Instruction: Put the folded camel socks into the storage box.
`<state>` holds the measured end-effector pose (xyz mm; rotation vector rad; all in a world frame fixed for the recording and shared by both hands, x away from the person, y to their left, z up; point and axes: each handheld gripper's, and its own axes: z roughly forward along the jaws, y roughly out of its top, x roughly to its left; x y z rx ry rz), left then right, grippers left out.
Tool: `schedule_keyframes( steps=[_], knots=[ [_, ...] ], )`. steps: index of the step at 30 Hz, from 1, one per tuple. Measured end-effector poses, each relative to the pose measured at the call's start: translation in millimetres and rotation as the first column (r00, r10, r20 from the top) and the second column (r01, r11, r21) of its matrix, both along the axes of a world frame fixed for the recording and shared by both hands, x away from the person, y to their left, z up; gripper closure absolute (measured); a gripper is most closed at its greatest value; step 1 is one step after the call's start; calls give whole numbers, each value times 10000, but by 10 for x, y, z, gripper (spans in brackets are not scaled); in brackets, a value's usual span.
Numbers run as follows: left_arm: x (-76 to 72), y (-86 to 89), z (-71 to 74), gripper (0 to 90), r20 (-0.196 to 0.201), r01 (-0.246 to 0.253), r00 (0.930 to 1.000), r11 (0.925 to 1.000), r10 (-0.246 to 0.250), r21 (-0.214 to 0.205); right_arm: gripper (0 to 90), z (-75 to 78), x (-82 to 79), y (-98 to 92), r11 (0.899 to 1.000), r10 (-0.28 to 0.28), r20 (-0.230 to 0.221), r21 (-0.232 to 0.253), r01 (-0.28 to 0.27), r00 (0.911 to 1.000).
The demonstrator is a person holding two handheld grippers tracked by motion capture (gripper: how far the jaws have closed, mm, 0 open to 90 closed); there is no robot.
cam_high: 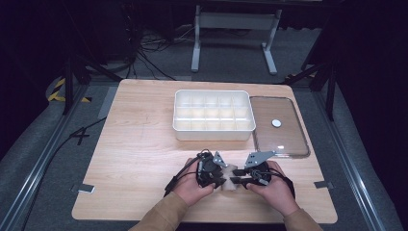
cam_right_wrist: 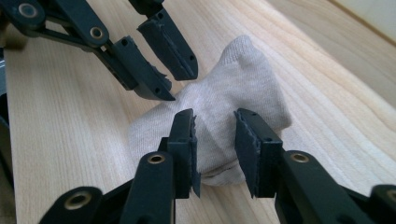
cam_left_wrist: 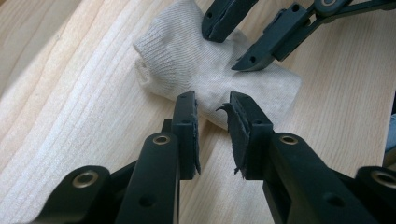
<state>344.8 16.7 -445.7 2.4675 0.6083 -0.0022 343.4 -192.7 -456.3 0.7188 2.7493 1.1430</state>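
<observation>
Two grippers meet over one sock near the table's front edge. High view: left gripper [cam_high: 219, 177] and right gripper [cam_high: 239, 179] face each other, tips nearly touching, with the sock [cam_high: 231, 175] a small pale bundle between them on the table [cam_high: 139, 144]. Behind it sits a white divided box [cam_high: 213, 115], all compartments looking empty; its clear lid [cam_high: 279, 126] lies flat just to the box's right. Judgement: work is at an early stage, the sock is bunched or folded but not yet lifted or placed, and the whole transfer is left to do. Left gripper view: left gripper [cam_left_wrist: 212, 128] is part open, with a clear gap between its jaws; their tips sit at the sock's [cam_left_wrist: 187, 60] near edge, possibly touching the fabric, but nothing is clamped. The ribbed cuff points up and left. The right gripper's [cam_left_wrist: 233, 44] jaws come in from the top, spread, resting on or just above the sock's far side. Right gripper view: right gripper [cam_right_wrist: 215, 128] is also part open, jaws straddling the sock's [cam_right_wrist: 233, 88] near end, cloth visible in the gap but not pinched as far as I can tell. The left gripper [cam_right_wrist: 173, 74] hangs at the sock's far upper-left edge, jaws apart. Neither claw holds anything.
</observation>
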Motion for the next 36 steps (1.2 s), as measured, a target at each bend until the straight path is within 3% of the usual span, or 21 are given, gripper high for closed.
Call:
schedule_keyframes(
  steps=[6,20,25,27,31,36],
  knots=[
    [-4,-18,-28,723,-5,80,10000,10000,-80,14,646,-38,28,-45,9999,119,-307,113,-115,9995],
    [10,48,-49,736,-214,71,9997,10000,-70,52,649,-5,-20,25,9989,-12,96,-465,16,10000],
    [-25,19,-41,742,-96,286,9995,9995,-284,130,652,-4,-31,44,9983,-101,157,-573,110,9998],
    [-41,15,-27,740,4,289,9996,9995,-289,106,652,-6,-34,49,9981,-162,166,-588,171,9997],
    [-53,7,5,740,226,388,9990,9986,-380,-369,651,-4,-33,45,9980,-217,114,-588,223,9997],
    [-78,-68,-58,728,-164,714,9973,9973,-711,187,629,-11,-36,29,9980,-480,-1,-415,480,9988]
  ],
)
